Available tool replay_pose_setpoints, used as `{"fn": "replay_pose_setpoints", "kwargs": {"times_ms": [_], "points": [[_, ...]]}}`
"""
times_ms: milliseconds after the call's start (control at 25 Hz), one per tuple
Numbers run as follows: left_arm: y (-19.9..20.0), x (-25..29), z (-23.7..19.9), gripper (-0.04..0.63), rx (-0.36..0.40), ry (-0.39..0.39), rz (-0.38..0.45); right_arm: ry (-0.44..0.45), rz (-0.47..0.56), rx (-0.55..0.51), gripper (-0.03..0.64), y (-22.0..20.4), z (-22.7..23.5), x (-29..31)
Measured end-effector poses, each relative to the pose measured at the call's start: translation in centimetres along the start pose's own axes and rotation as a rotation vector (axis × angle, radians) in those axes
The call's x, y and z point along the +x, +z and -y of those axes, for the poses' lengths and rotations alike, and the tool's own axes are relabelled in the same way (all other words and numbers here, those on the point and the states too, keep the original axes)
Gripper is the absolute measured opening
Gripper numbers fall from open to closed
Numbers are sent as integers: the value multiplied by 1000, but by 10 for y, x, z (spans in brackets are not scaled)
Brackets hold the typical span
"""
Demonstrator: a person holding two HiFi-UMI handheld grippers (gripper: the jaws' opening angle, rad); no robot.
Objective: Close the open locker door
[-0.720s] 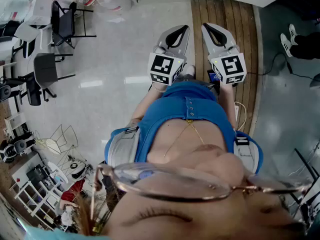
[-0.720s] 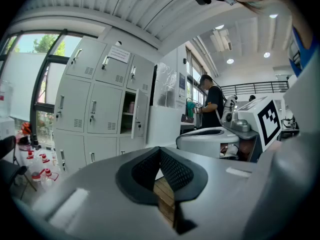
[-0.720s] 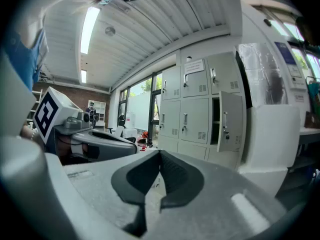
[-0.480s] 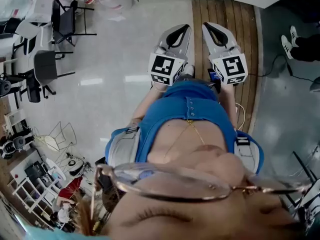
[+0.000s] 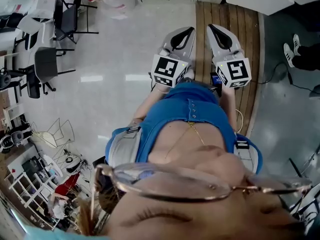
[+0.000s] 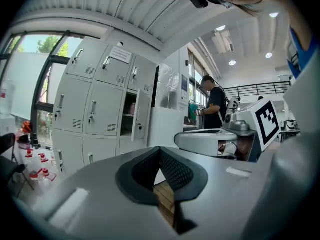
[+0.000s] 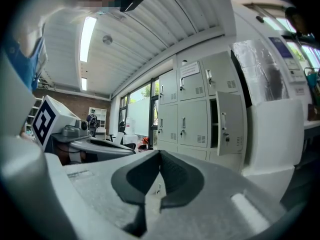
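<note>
Ahead, the tall locker door (image 7: 231,121) stands upright, seemingly swung halfway outward.

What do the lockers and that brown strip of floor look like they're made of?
Lockers: probably painted sheet metal, pale grey, satin finish; the punched vent slots and thin open door suggest it. Floor strip: brown wood planks with parallel seams; solid wood or laminate is unclear.

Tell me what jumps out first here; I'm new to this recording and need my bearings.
A bank of grey lockers fills the background, with one locker door in the middle row standing open. Up front, the left gripper and right gripper sit side by side, both shut and empty, not touching the lockers.
</note>
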State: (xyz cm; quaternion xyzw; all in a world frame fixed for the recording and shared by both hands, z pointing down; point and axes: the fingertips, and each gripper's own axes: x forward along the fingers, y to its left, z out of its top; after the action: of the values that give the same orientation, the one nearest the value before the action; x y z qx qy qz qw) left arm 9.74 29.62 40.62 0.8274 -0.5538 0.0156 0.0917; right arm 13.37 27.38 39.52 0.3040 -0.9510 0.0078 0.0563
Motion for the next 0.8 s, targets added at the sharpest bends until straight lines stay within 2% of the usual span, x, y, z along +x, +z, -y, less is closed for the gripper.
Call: {"fn": "replay_pose_setpoints", "kwargs": {"times_ms": [360,800], "points": [[9,44,-50,0,-3,-63,-4,-45,-16,-2,2,-1,29,57],[35,98,-126,0,25,-139,-12,-103,-10,-7,2,17,65,147]]}}
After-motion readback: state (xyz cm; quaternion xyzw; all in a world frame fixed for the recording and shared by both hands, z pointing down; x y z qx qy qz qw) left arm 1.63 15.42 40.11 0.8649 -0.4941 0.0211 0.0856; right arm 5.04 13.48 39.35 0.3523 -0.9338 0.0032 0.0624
